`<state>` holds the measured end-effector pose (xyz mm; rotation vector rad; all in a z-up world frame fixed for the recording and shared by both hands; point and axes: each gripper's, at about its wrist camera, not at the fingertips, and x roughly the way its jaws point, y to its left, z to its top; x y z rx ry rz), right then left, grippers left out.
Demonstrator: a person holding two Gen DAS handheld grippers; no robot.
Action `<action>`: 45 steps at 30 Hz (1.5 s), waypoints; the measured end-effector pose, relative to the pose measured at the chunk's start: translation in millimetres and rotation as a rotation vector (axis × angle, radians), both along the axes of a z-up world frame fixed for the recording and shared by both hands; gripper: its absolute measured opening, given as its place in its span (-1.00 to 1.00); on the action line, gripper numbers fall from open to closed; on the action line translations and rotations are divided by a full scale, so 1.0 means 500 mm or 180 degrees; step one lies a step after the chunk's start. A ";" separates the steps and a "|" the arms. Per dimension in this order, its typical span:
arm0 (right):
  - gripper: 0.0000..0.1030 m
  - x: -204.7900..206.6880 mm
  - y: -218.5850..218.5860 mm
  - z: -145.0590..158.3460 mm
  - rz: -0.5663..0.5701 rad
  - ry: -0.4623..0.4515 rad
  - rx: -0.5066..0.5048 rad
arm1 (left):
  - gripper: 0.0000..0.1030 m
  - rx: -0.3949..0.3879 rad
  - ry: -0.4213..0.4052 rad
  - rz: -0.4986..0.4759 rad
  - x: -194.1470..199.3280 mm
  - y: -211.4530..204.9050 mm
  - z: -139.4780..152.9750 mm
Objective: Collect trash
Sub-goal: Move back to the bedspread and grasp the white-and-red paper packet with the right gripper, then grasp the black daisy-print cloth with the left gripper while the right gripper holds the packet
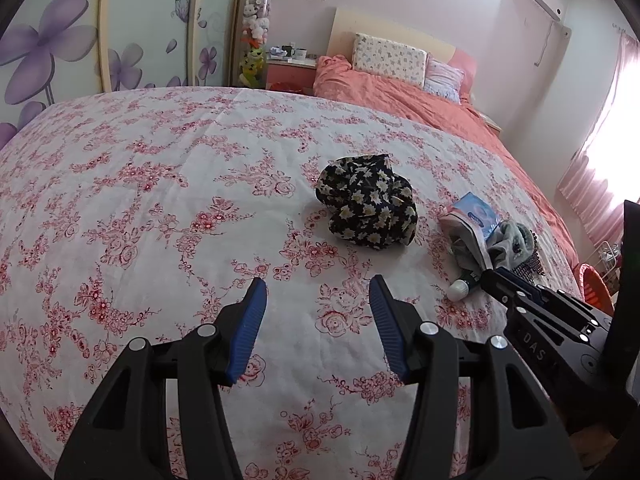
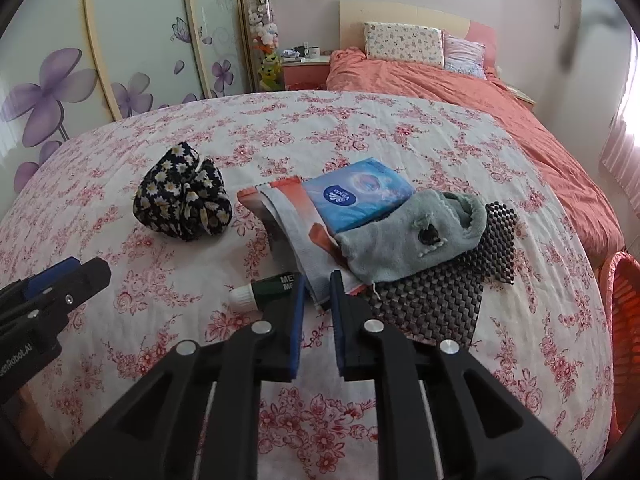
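Observation:
On the flowered bedspread (image 2: 360,128) lies a pile: an orange and white snack wrapper (image 2: 296,220), a blue tissue pack (image 2: 356,196), a holed grey sock (image 2: 408,236), a dark mesh mat (image 2: 432,296) and a green tube with a white cap (image 2: 272,290). My right gripper (image 2: 318,276) has its jaws narrowly apart, closed on the wrapper's near end, with the tube just left of its left finger. To the left sits a black daisy-print cloth bundle (image 1: 366,200). My left gripper (image 1: 318,284) hovers open over bare bedspread in front of the bundle, holding nothing.
An orange basket (image 2: 624,320) stands off the bed's right edge. Beyond the bedspread are a salmon duvet (image 1: 420,100), pillows and a nightstand (image 1: 290,70). A wardrobe with purple flowers (image 1: 60,48) fills the left. In the left wrist view my right gripper (image 1: 486,276) reaches into the pile.

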<state>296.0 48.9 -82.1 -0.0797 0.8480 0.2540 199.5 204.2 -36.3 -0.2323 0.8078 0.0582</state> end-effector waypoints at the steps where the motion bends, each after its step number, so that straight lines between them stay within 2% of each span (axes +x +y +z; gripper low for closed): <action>1: -0.68 0.001 0.001 0.000 -0.0010 -0.0005 -0.0004 | 0.04 0.0008 0.0000 0.0001 0.001 -0.001 0.001; 4: -0.68 0.006 0.002 0.001 -0.0035 -0.0005 -0.0003 | 0.11 0.0012 -0.0003 0.0003 0.002 -0.001 0.002; 6: -0.76 0.009 0.003 0.000 -0.0033 -0.0009 -0.0018 | 0.16 0.0013 -0.0016 0.0012 0.001 -0.001 0.003; 14: -0.95 -0.013 -0.028 0.028 -0.0057 -0.0123 0.0187 | 0.16 0.0031 -0.0025 -0.0044 0.015 -0.010 0.007; 25: -0.96 -0.073 -0.106 0.088 -0.0177 -0.0353 0.0413 | 0.16 -0.0036 -0.0096 -0.0120 0.082 -0.049 0.021; 33: -0.96 -0.095 -0.178 0.091 -0.0385 -0.0393 0.0373 | 0.16 -0.0047 0.0070 0.0011 0.139 -0.055 0.000; 35: -0.96 -0.096 -0.194 0.086 -0.0440 -0.0379 0.0369 | 0.03 -0.0062 0.0089 0.0027 0.147 -0.053 -0.007; 37: -0.96 -0.097 -0.210 0.081 -0.0495 -0.0362 0.0370 | -0.48 -0.0033 0.0118 -0.0010 0.154 -0.057 -0.014; 39: -0.96 -0.101 -0.225 0.075 -0.0541 -0.0353 0.0369 | -0.71 -0.0024 0.0122 -0.0049 0.155 -0.063 -0.018; 45: -0.96 -0.113 -0.264 0.070 -0.0652 -0.0357 0.0381 | -0.80 0.0097 -0.0013 -0.0121 0.134 -0.088 -0.003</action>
